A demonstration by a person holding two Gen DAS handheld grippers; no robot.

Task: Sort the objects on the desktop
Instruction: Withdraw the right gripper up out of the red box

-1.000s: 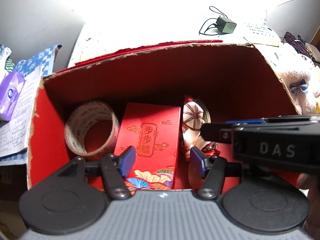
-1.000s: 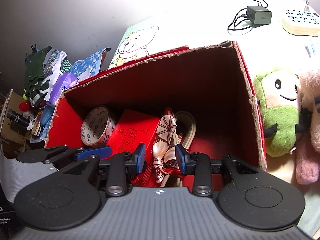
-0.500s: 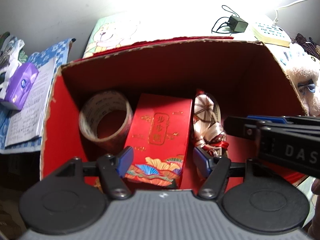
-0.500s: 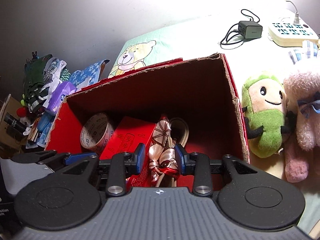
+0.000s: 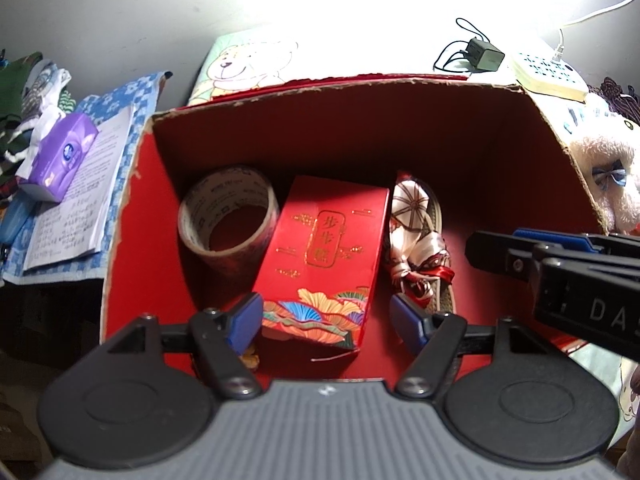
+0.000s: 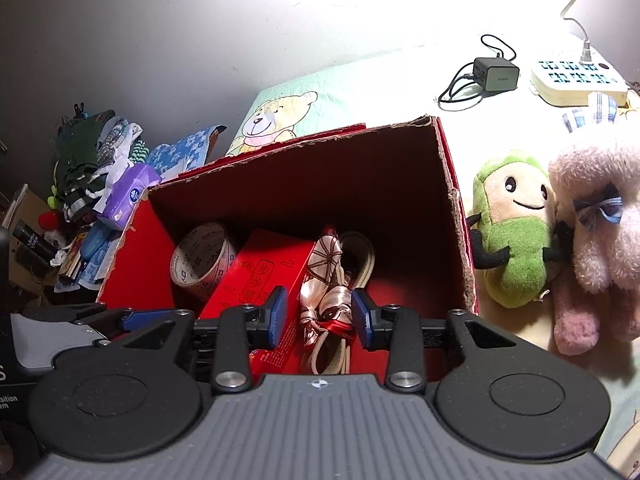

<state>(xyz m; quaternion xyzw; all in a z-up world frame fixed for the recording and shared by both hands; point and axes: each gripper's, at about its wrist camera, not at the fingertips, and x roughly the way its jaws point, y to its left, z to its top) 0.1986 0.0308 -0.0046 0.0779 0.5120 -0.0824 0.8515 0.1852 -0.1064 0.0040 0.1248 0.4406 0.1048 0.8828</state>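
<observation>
An open red cardboard box [image 5: 340, 108] holds a roll of printed tape [image 5: 228, 220], a red gift pack with gold characters [image 5: 328, 256] and a knotted patterned scarf [image 5: 416, 240] lying on a beige strap. My left gripper [image 5: 326, 316] hangs above the box over the gift pack's near end. Its jaws are opening and touch nothing. My right gripper [image 6: 319, 310] hovers over the scarf [image 6: 324, 280], jaws opening slightly, pads clear of it. The tape [image 6: 200, 256] and gift pack [image 6: 260, 276] lie to its left.
A green plush [image 6: 512, 224] and a pink plush [image 6: 600, 216] lean against the box's right wall. A charger [image 6: 496, 74] and power strip [image 6: 576, 80] lie behind. Left of the box are a purple tissue pack [image 5: 60, 156], papers [image 5: 76, 204] and piled clothes [image 6: 88, 160].
Both grippers have drawn back and up from the box, so more of the bed and clutter shows. The left jaws have spread wider. The box's contents have not moved.
</observation>
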